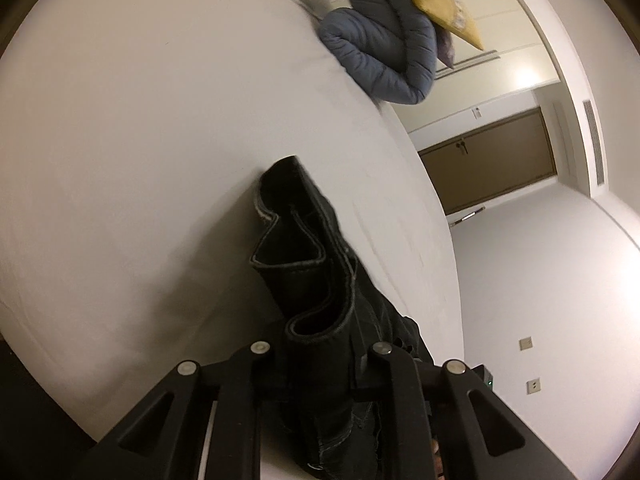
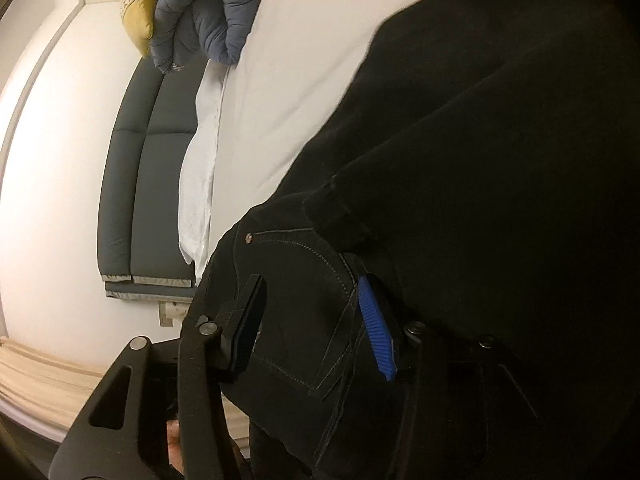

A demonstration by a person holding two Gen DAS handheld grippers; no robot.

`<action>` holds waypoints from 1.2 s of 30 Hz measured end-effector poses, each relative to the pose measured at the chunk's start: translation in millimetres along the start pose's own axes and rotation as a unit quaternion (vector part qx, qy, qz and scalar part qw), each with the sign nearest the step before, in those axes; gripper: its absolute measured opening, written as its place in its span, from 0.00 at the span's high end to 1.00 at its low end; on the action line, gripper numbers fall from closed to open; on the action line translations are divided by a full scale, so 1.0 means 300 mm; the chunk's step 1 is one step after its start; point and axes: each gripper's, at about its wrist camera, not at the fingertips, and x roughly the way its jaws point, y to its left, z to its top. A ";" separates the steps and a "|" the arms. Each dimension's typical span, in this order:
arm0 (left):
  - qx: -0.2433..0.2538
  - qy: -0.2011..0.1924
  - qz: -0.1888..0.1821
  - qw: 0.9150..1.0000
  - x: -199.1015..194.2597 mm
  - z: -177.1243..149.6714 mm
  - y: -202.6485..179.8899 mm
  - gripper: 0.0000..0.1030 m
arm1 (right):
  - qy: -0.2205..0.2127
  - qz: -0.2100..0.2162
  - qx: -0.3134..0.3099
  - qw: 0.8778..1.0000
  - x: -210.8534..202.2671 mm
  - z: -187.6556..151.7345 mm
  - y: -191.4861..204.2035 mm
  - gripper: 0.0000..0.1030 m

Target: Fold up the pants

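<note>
The black pants (image 1: 320, 280) lie on the white bed (image 1: 140, 140). Their two stitched leg hems stand up bunched in the left wrist view. My left gripper (image 1: 320, 364) is shut on that cloth just below the hems, and its fingertips are buried in the fabric. In the right wrist view the waist end of the pants (image 2: 296, 312), with a rivet and a stitched pocket, fills the gap of my right gripper (image 2: 312, 328). The pocket panel lies flat between the black pad (image 2: 248, 328) and the blue pad (image 2: 376, 332), which stand well apart. Cloth spreads past both fingers.
A blue-grey puffer jacket (image 1: 384, 52) and a yellow cushion (image 1: 436, 4) sit at the far edge of the bed. A grey padded headboard (image 2: 148, 184) runs along the wall beside the white sheet (image 2: 288, 80). A brown door (image 1: 492, 160) lies beyond the bed.
</note>
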 end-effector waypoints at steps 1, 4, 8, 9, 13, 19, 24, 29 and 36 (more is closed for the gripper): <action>0.011 -0.001 0.001 1.000 -0.003 0.001 -0.025 0.83 | 0.001 0.000 0.011 1.000 -0.018 0.001 0.003 0.53; 0.058 -0.007 0.002 0.998 -0.013 -0.006 -0.130 0.83 | -0.021 0.010 0.015 1.000 -0.099 0.001 0.011 0.37; 0.139 -0.006 0.006 0.990 0.004 -0.052 -0.308 0.83 | -0.025 0.015 0.001 1.000 -0.209 0.005 0.007 0.35; 0.165 -0.003 0.005 0.986 0.012 -0.076 -0.361 0.83 | -0.027 0.019 0.004 0.999 -0.238 0.009 -0.003 0.35; 0.273 0.020 0.010 0.962 0.091 -0.210 -0.572 0.83 | -0.050 0.041 0.021 0.998 -0.378 0.026 -0.062 0.35; 0.452 0.089 0.056 0.886 0.319 -0.579 -0.757 0.83 | -0.078 0.074 0.034 0.994 -0.594 0.041 -0.175 0.31; 0.522 0.134 0.064 0.840 0.392 -0.790 -0.774 0.83 | -0.063 0.037 -0.015 0.997 -0.666 0.014 -0.167 0.25; 0.549 0.133 0.078 0.822 0.398 -0.863 -0.787 0.83 | -0.053 -0.033 -0.059 0.996 -0.657 -0.020 -0.148 0.25; 0.574 0.134 0.091 0.803 0.407 -0.927 -0.806 0.83 | -0.051 -0.134 -0.098 0.985 -0.657 -0.010 -0.155 0.73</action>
